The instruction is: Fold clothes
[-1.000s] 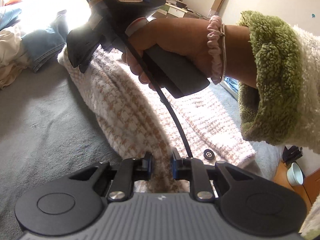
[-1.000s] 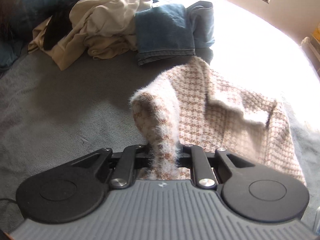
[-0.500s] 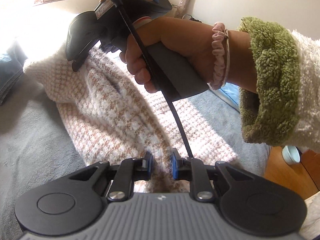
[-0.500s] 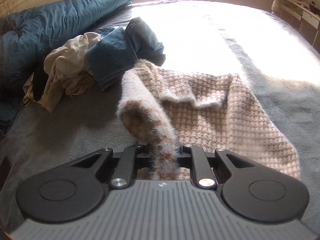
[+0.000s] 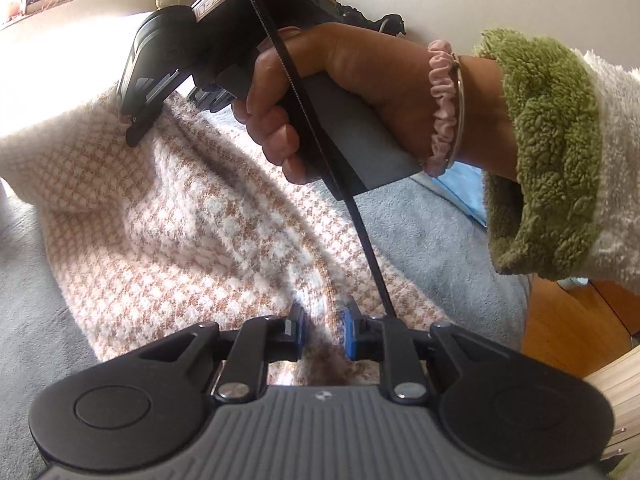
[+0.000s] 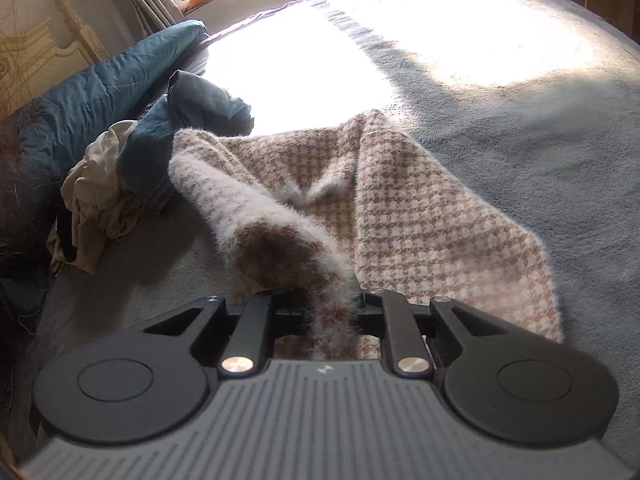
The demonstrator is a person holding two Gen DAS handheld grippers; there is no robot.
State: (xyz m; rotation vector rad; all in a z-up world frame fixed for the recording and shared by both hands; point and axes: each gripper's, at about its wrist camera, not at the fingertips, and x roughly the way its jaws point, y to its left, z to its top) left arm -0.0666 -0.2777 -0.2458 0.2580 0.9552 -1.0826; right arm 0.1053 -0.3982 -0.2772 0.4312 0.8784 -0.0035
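A fuzzy beige-and-white houndstooth sweater (image 5: 168, 216) lies partly folded on the grey bed cover (image 5: 36, 320). My left gripper (image 5: 322, 330) is shut on an edge of it, the fabric pinched between the blue pads. In the right wrist view the same sweater (image 6: 420, 216) spreads ahead, with one rolled edge rising into my right gripper (image 6: 330, 308), which is shut on it. In the left wrist view the right gripper (image 5: 138, 130) appears above the sweater, held by a hand (image 5: 320, 92) in a green-cuffed fleece sleeve.
A pile of other clothes sits at the left: blue jeans (image 6: 188, 120) and a cream garment (image 6: 100, 192), beside a teal duvet (image 6: 96, 88). Bright sun falls on the grey bed cover (image 6: 520, 128) beyond. The bed's edge and wooden floor (image 5: 576, 320) show at right.
Both grippers have swung sideways across the bed carrying the sweater's edge, both wrists rolling. The pile of clothes has slid leftward in the right wrist view. Both grips stay as they were.
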